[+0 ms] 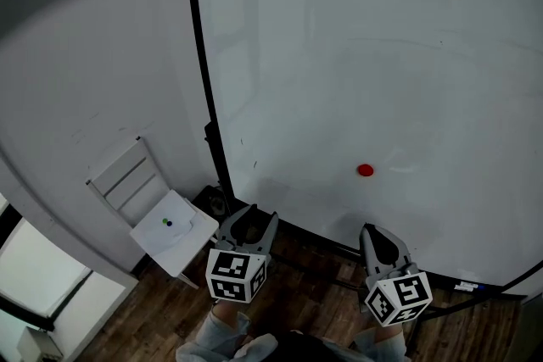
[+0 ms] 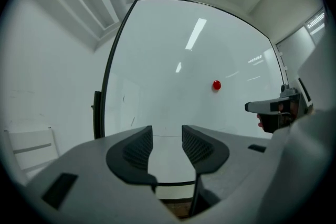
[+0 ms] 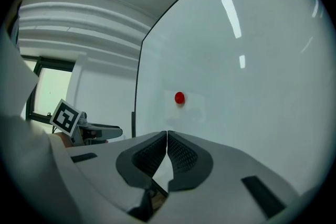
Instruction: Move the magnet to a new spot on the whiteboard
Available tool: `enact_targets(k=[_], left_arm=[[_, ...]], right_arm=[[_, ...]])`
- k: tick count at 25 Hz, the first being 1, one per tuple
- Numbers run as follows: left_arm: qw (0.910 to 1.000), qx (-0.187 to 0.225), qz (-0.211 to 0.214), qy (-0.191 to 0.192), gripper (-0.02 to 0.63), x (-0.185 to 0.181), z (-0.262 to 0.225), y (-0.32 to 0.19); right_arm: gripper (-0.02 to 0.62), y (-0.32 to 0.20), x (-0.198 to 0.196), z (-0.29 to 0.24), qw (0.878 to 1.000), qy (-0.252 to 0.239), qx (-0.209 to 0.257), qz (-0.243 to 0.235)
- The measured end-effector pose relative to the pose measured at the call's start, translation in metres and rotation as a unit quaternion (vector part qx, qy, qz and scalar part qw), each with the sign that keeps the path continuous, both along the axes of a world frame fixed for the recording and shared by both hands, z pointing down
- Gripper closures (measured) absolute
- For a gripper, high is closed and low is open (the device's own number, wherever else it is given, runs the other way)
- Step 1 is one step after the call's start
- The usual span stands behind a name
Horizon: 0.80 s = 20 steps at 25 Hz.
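Observation:
A small round red magnet (image 1: 366, 170) sticks to the large whiteboard (image 1: 382, 55), low and right of its middle. The same magnet (image 2: 216, 85) shows in the left gripper view, and the magnet (image 3: 179, 97) shows in the right gripper view. My left gripper (image 1: 253, 222) is held below the board's lower edge, left of the magnet and well short of it. Its jaws stand apart with nothing between them (image 2: 166, 141). My right gripper (image 1: 377, 240) hangs just below the magnet, also off the board. Its jaws (image 3: 167, 139) touch at the tips and hold nothing.
The whiteboard's black frame (image 1: 204, 89) runs down its left edge, beside a white wall. A white chair (image 1: 161, 220) with small items on its seat stands at lower left. Dark wood floor (image 1: 305, 301) lies below. Markers (image 1: 468, 286) lie at the board's lower right.

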<state>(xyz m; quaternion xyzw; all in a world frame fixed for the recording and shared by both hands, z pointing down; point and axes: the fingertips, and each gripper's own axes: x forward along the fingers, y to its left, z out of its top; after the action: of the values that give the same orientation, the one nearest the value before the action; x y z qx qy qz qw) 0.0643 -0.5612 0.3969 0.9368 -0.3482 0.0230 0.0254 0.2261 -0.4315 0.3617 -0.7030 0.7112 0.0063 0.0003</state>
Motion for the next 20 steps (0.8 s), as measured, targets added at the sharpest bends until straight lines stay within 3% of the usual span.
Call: enact_targets(k=[5,9,20], left_arm=[[0.9996,-0.019,-0.006,0.02,0.471,-0.018,0.006,0.004],[0.9989,-0.026,-0.011,0.038,0.565,-0.025,0.01,0.008],[0.9985,-0.026,0.026,0.041,0.597,-0.01,0.015,0.021]], right_arm=[[0.568,-0.011,-0.006,0.002,1.0,-0.003,0.002,-0.014],[0.568,-0.012,-0.001,0.002,1.0,-0.004,0.007,-0.006],[0.568,0.013,0.046,0.0,0.998,0.003,0.01,0.064]])
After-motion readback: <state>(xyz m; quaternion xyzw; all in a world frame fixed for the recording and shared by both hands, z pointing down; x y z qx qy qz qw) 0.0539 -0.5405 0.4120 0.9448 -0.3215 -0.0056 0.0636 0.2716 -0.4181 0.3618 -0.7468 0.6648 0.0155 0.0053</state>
